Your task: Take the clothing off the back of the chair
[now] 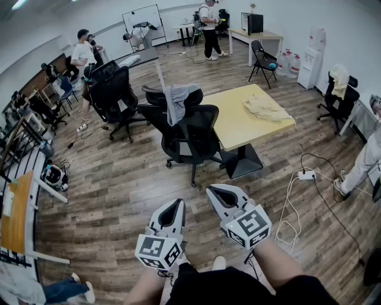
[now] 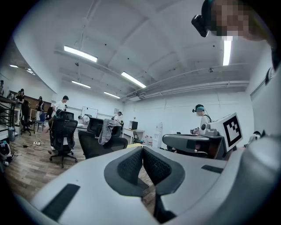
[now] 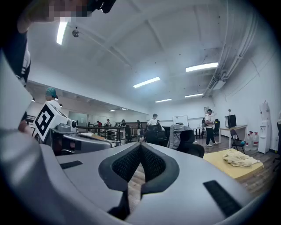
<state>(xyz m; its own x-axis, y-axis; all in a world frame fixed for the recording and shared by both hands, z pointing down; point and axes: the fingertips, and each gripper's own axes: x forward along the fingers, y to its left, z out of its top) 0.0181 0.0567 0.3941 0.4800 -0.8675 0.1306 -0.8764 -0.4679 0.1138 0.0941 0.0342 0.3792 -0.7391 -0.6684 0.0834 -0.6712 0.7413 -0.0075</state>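
First, open left gripper [image 1: 176, 204] and right gripper [image 1: 218, 192], both closed empty, before reaching the grey garment [image 1: 177, 101] on the chair [image 1: 197, 97]

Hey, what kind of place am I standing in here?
Most likely an open-plan office or lab workspace: black wheeled office chairs stand beside a yellow square table on wood flooring, with a whiteboard on a stand and a white water dispenser by the far walls.
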